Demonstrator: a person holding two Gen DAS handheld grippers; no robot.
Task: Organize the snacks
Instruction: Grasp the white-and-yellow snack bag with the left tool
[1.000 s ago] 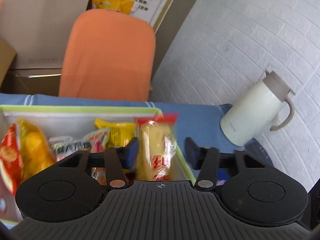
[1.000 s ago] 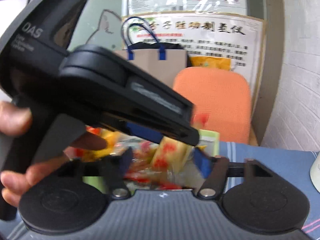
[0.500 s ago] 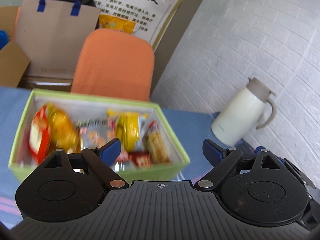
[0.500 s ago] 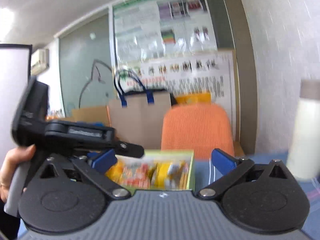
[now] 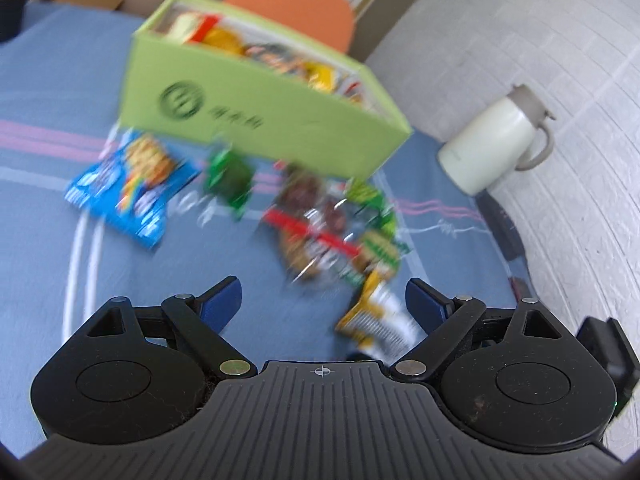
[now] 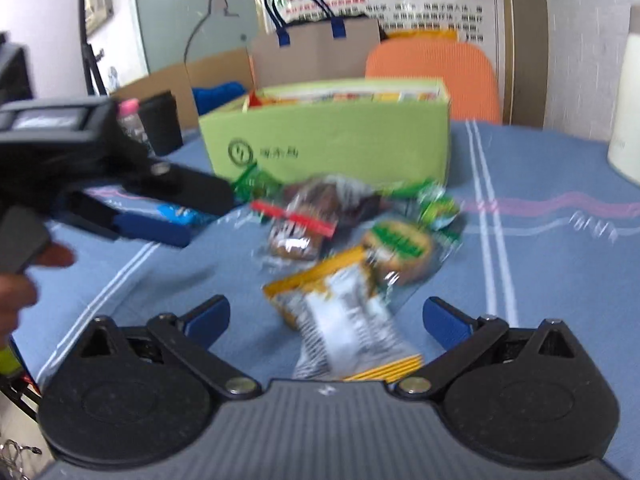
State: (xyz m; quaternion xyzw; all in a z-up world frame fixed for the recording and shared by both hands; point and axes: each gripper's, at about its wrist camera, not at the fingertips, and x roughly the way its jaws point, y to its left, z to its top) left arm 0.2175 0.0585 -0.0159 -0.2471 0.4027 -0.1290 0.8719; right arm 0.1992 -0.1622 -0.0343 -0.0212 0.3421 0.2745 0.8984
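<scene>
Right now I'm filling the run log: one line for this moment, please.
left gripper: open, empty | right gripper: open, over yellow-white packet | green box: part filled | loose snacks in front of box, on blue cloth

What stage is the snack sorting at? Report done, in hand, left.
Done: several packets sit inside the green box. In hand: nothing; left claw and right claw are open. Left: blue packet, brown cookie pack, yellow-white packet and green-wrapped snacks on the tablecloth.
</scene>
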